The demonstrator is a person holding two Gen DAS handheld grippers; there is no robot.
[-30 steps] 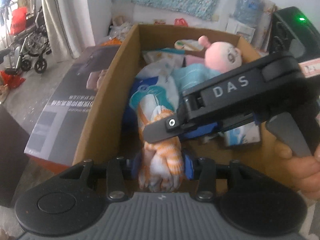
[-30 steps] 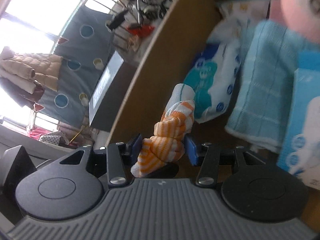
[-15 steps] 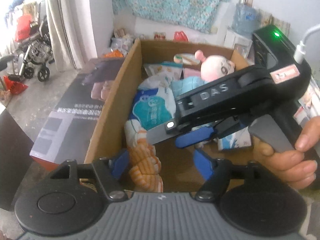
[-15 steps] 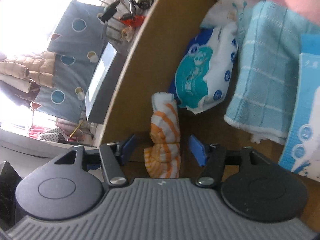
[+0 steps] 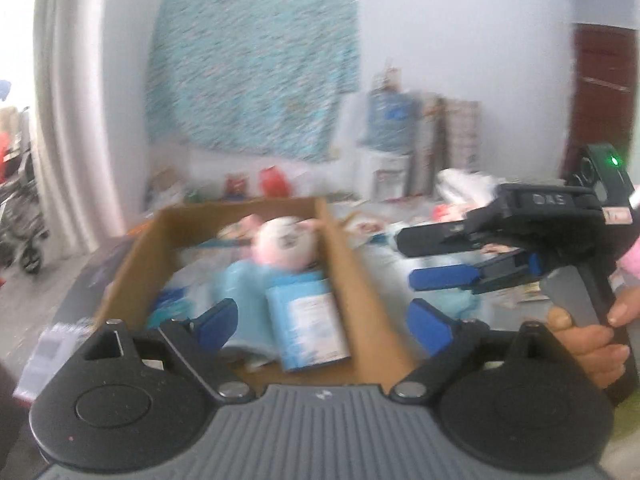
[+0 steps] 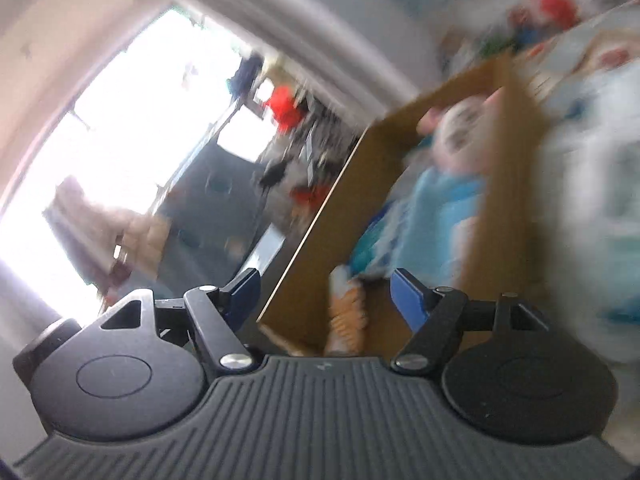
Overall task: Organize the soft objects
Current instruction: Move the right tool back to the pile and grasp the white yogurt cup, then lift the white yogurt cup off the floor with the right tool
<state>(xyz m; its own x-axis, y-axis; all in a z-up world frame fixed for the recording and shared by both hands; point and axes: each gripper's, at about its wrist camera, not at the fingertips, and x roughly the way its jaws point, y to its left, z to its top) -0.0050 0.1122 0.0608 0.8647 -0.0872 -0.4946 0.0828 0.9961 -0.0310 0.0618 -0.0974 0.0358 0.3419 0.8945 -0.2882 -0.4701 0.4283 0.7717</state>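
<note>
Your left tool (image 5: 324, 326) stands spread wide with nothing between its blue pads (image 5: 218, 322) — its jaws have just been opening. It looks over the near end of the cardboard box (image 5: 360, 280), which sits open-topped ahead of you. Inside the box you can make out a pink plush toy (image 5: 286, 246) toward the far end, a light blue towel (image 5: 244, 292) in front of it, and a blue-and-white packet (image 5: 310, 326) lying nearest the right wall. Everything here is smeared by motion blur, so finer detail cannot be told.

Your right tool (image 5: 440, 278) shows at the right of the left wrist view, outside the box's right wall, gripped in your right hand (image 5: 588, 344). Its jaws have also just been opening, and they are parted with nothing pinched.

From the right wrist view, the right tool (image 6: 324, 292) frames the box corner. The orange-and-white striped cloth (image 6: 348, 316) lies in the box against its left wall — in line with the gap between the blue pads (image 6: 408, 300) but free of them. Beyond it lie the blue-and-white bag (image 6: 376, 248) and the towel (image 6: 444, 208), with the plush toy (image 6: 460, 136) further back.

On the wall behind the box hangs a turquoise patterned cloth (image 5: 256, 72).
</note>
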